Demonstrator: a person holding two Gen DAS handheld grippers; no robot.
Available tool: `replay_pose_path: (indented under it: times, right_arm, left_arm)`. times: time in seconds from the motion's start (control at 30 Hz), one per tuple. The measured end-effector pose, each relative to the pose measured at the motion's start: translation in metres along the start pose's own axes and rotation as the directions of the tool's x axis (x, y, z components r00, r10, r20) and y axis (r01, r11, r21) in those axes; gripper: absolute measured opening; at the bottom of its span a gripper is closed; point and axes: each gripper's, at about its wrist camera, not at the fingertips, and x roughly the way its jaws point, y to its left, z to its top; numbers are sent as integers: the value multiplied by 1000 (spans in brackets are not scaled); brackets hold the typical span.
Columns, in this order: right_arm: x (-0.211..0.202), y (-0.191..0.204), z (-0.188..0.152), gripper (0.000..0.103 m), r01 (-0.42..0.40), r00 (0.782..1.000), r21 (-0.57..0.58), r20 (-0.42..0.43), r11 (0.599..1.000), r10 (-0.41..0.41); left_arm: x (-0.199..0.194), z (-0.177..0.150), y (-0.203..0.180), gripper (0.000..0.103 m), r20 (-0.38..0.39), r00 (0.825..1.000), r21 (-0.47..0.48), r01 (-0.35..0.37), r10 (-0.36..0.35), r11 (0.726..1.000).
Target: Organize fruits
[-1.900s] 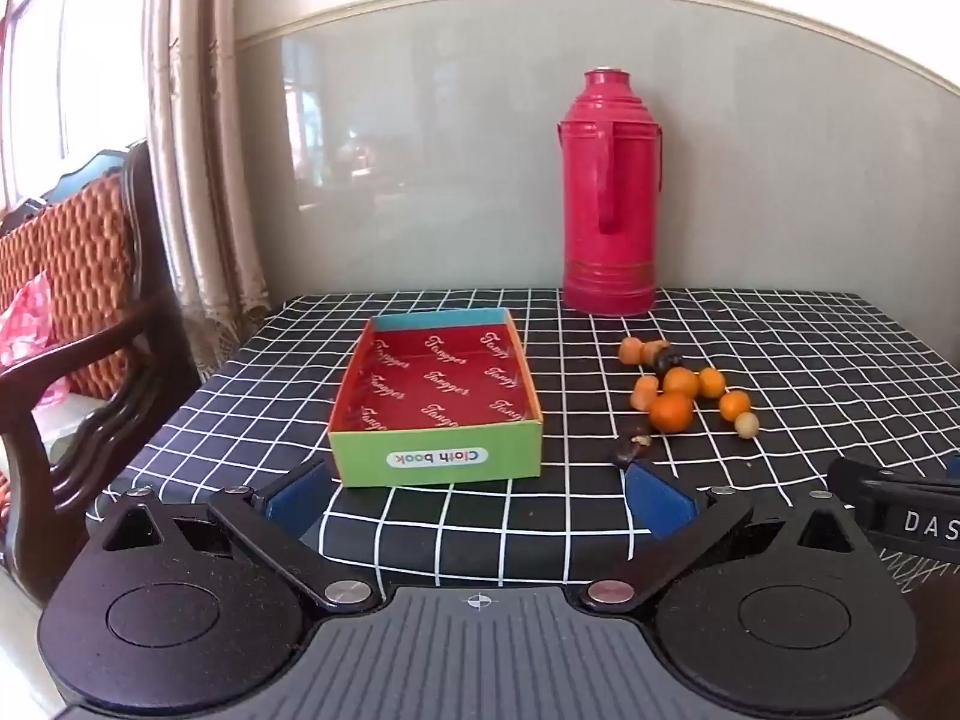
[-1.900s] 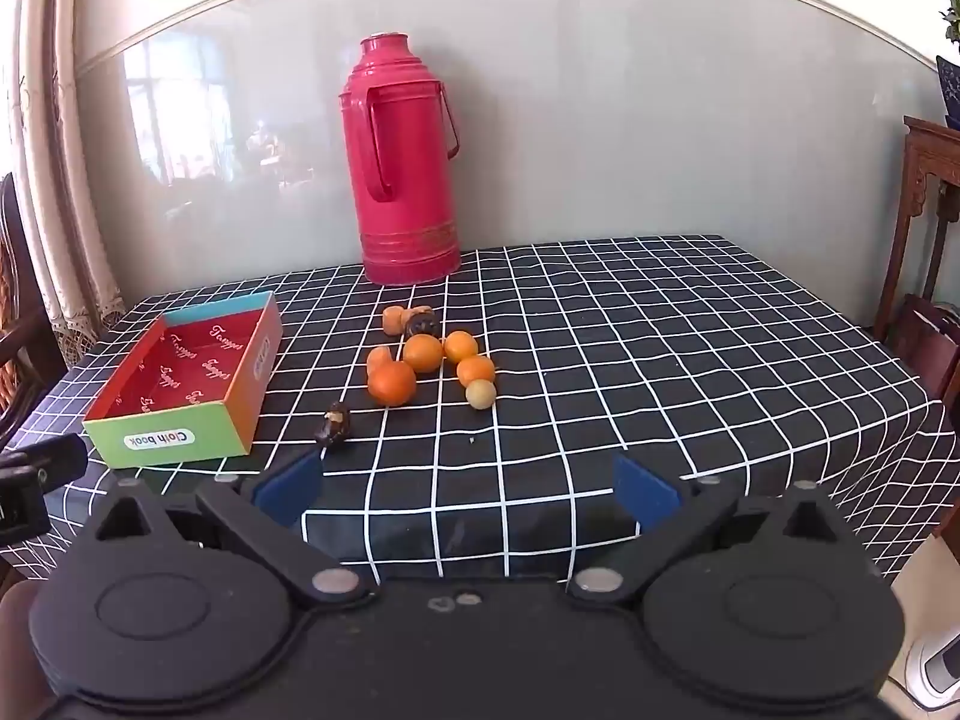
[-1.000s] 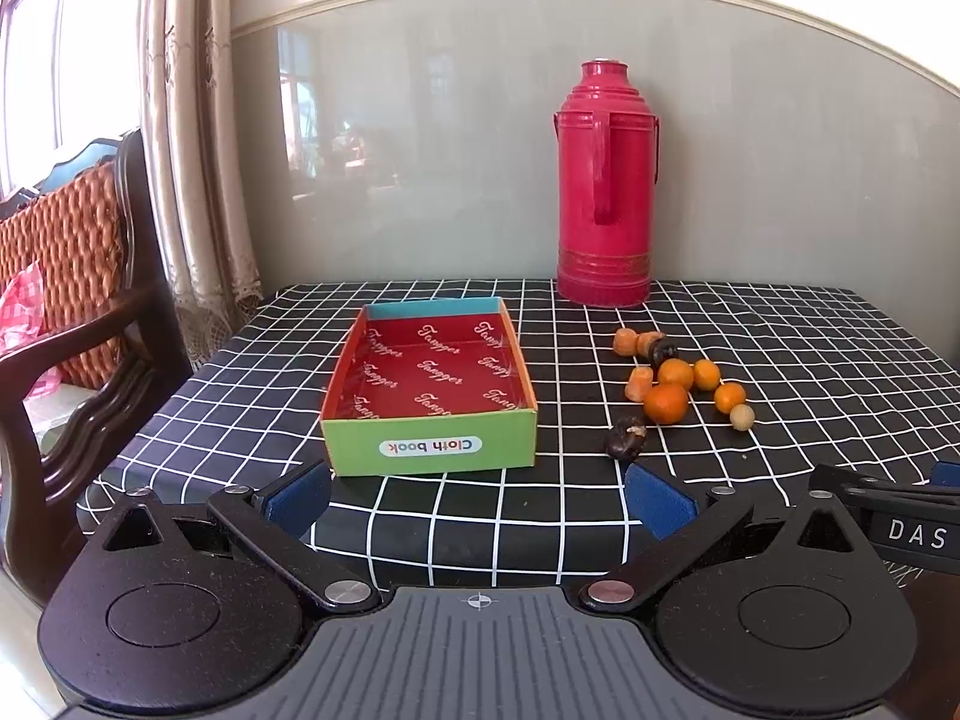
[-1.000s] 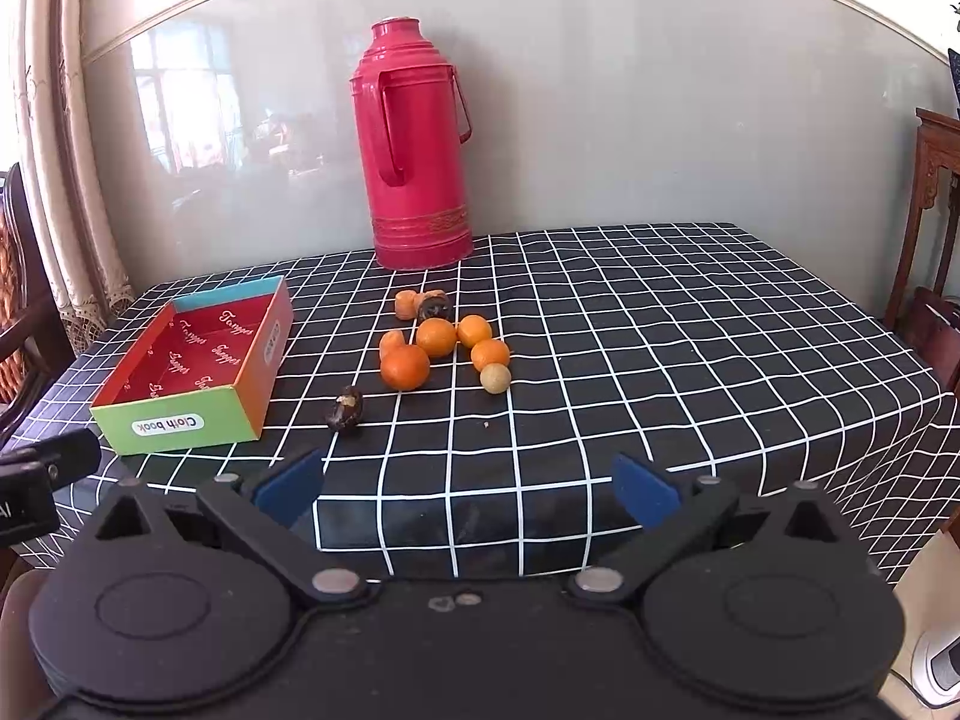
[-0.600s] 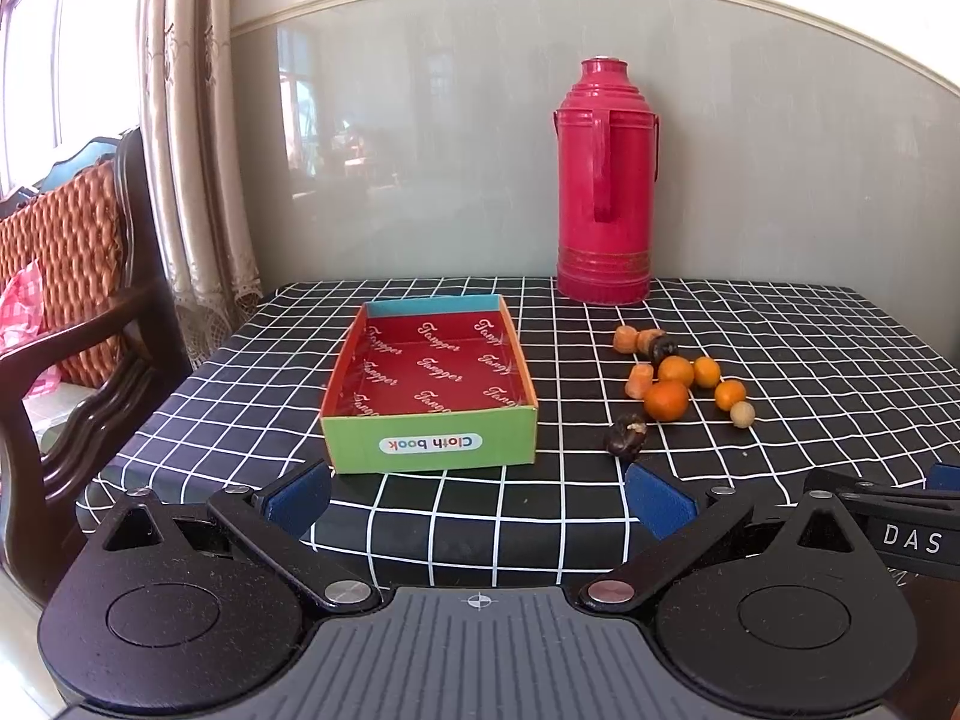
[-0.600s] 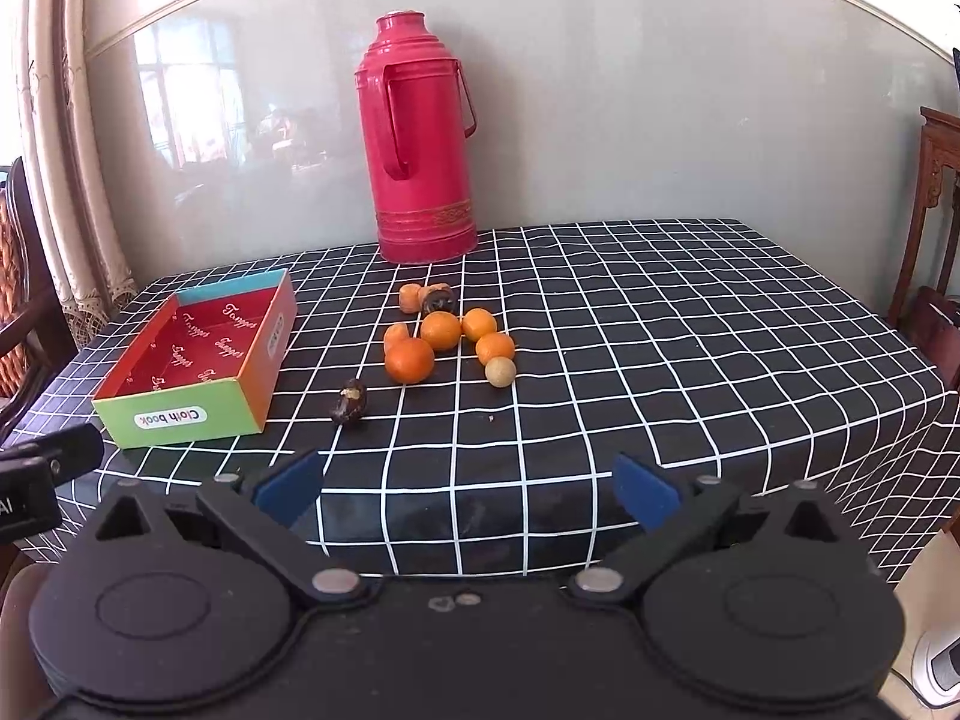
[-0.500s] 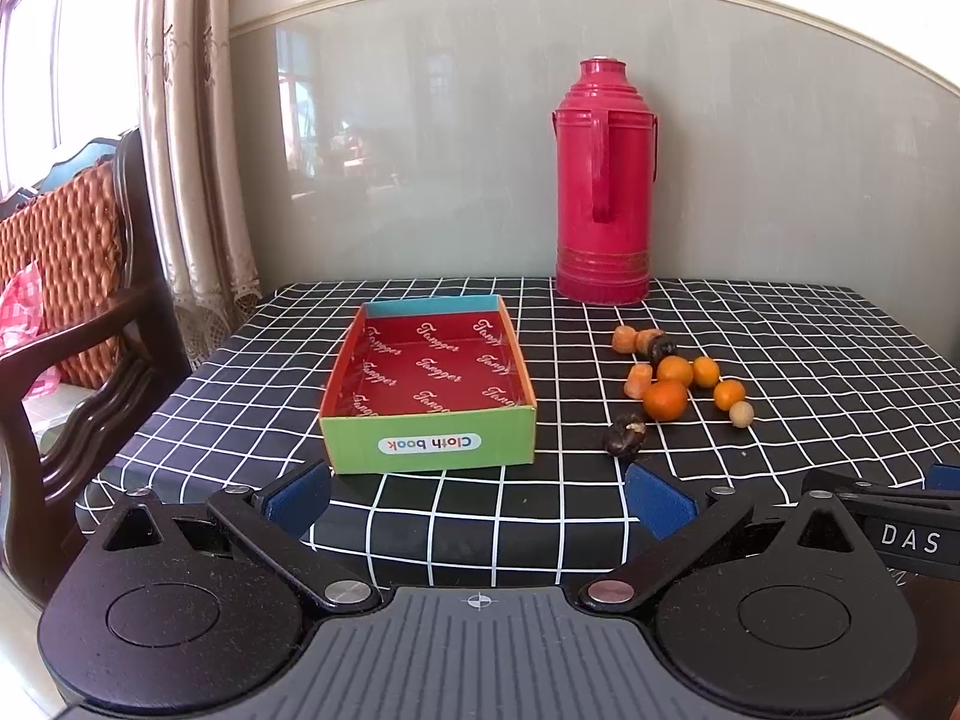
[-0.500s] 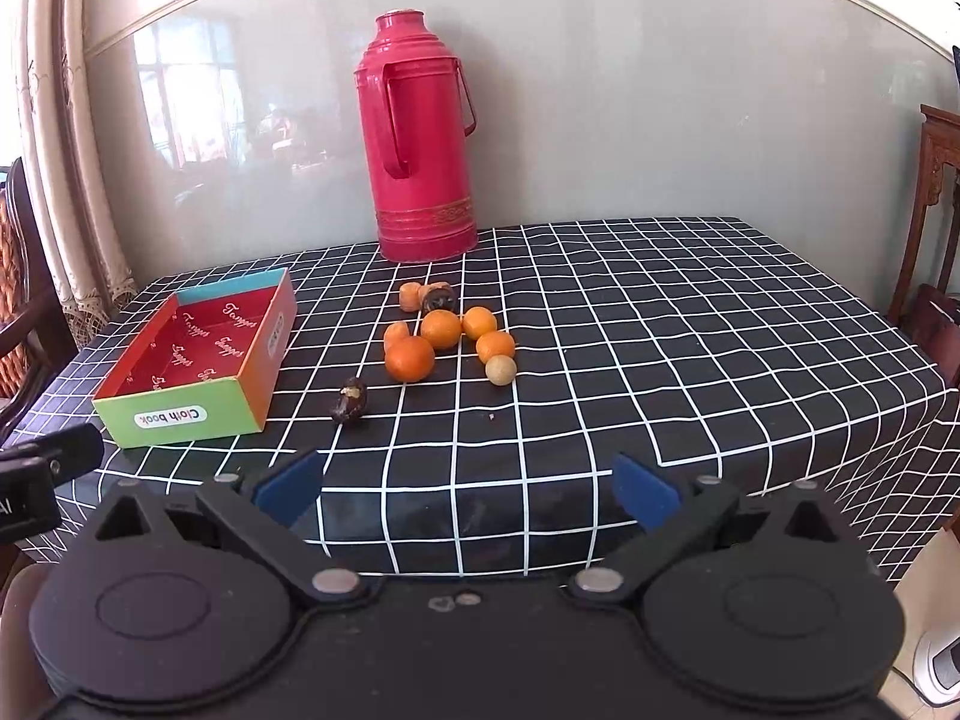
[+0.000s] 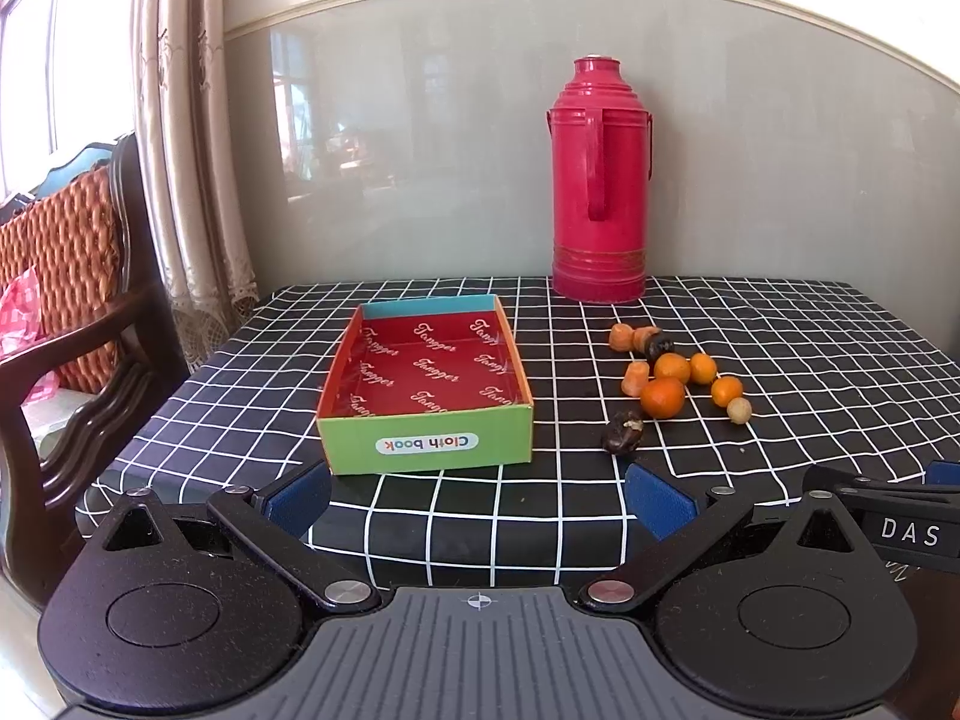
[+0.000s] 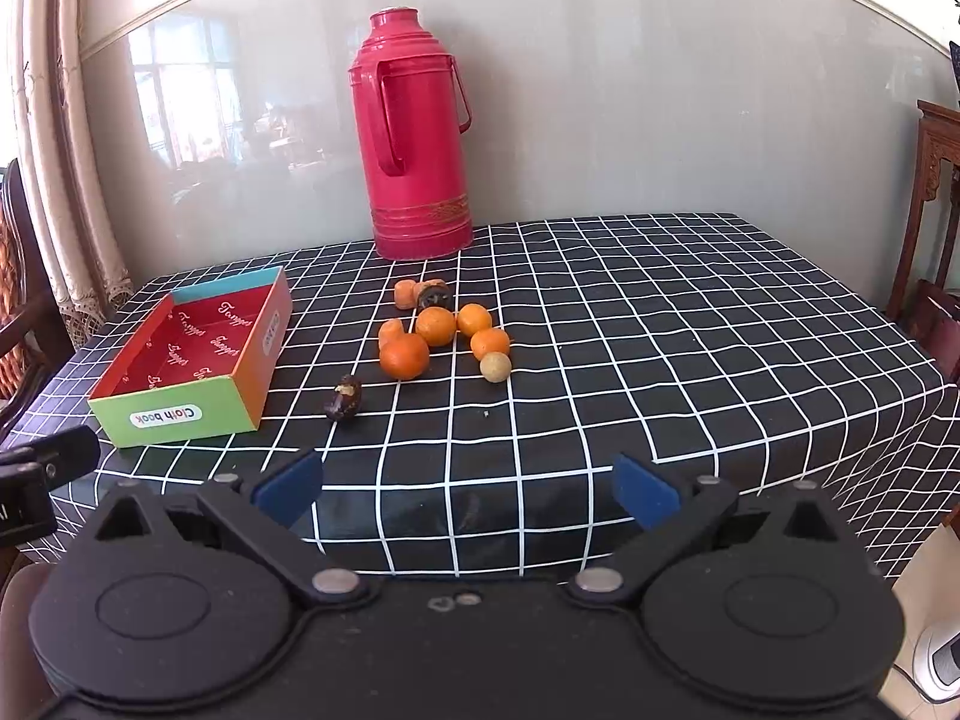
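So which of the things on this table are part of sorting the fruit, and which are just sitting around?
Part of the job:
- fruit cluster
- dark fruit lying apart
- empty red-lined box
- left gripper and right gripper, both open, short of the table

Just there:
- red thermos
- checked tablecloth
- chair

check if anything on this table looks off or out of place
The fruit is loose on the tablecloth beside an empty box. One dark, shrivelled piece with a pale broken patch lies apart from the orange cluster, nearest the box. A tiny crumb sits in front of the cluster. The red thermos stands upright.
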Motion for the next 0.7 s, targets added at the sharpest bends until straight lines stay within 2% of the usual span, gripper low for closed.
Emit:
replay_pose_path:
  times: [0.7]
  right_arm:
    - [2, 0, 0, 97, 0, 1000, 4, -9, 1000, 0]
  left_arm:
    - [0, 1, -3, 103, 0, 1000, 17, 9, -9, 1000]
